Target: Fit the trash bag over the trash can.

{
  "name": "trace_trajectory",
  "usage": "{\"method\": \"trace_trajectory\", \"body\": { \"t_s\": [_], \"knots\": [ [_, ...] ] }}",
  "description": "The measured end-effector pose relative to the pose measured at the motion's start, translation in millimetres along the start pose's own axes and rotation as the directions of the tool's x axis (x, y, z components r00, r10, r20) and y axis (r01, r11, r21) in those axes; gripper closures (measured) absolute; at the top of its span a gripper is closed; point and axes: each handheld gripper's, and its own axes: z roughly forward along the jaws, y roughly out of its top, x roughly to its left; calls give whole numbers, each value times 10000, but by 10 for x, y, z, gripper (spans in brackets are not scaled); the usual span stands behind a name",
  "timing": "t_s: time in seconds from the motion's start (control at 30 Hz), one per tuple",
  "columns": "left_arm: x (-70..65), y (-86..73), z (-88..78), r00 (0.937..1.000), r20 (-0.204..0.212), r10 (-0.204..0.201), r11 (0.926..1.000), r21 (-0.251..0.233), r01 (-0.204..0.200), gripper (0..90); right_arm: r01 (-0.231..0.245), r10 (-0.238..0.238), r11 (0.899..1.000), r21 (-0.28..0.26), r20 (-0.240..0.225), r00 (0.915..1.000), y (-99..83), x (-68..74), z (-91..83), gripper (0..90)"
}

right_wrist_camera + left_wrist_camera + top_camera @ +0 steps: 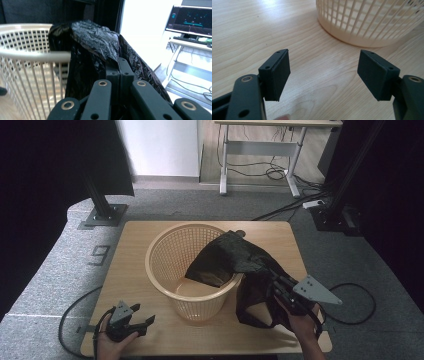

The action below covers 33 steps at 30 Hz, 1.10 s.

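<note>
Right gripper [276,287] clenched on black plastic bag [235,255] draped over basket [165,250] rim | left gripper [142,324] released, resting on table [135,240]

The high view looks forward and down over the whole table [150,240] with the basket [175,255] at its centre, while each gripper view sits low beside that basket [367,22], close to its wall [30,75], facing it.

Soft indoor light, dark edges, overexposed backdrop, blurred near jaws
</note>
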Motion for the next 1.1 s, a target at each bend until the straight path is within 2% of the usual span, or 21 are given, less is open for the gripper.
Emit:
{"method": "trace_trajectory", "body": {
  "t_s": [0.1,0.2,0.4,0.53,0.7,0.83,0.9,1.0,1.1],
  "knots": [
    [5,53,-51,9994,303,-160,9993,-333,170,264,82,-83,9999,-122,-132,9999,112,0,72,879],
    [27,101,-107,9979,556,-319,9971,-667,355,272,227,-245,9991,-356,-499,9985,247,33,155,879],
    [57,228,-225,9980,590,-235,9936,-1093,299,274,692,-740,9951,-702,-687,9949,479,97,254,880],
    [82,306,-292,9977,641,-239,9890,-1444,330,281,766,-847,9895,-1228,-622,9945,674,108,247,881],
    [92,367,-317,9982,572,-157,9872,-1579,246,283,1015,-1147,9805,-1682,-706,9909,868,178,265,883],
    [95,383,-314,9983,567,-138,9868,-1600,227,283,1250,-1458,9745,-1866,-1018,9841,935,270,324,883],
    [99,384,-313,9983,567,-151,9868,-1602,240,284,1349,-1571,9744,-1797,-1154,9808,927,309,366,883],
    [108,384,-314,9983,559,-174,9868,-1595,261,284,1359,-1557,9798,-1466,-1339,9787,864,333,453,882],
    [110,387,-318,9983,558,-190,9863,-1624,279,284,1002,-1107,9926,-689,-1702,9792,729,301,570,881]
  ]
}}
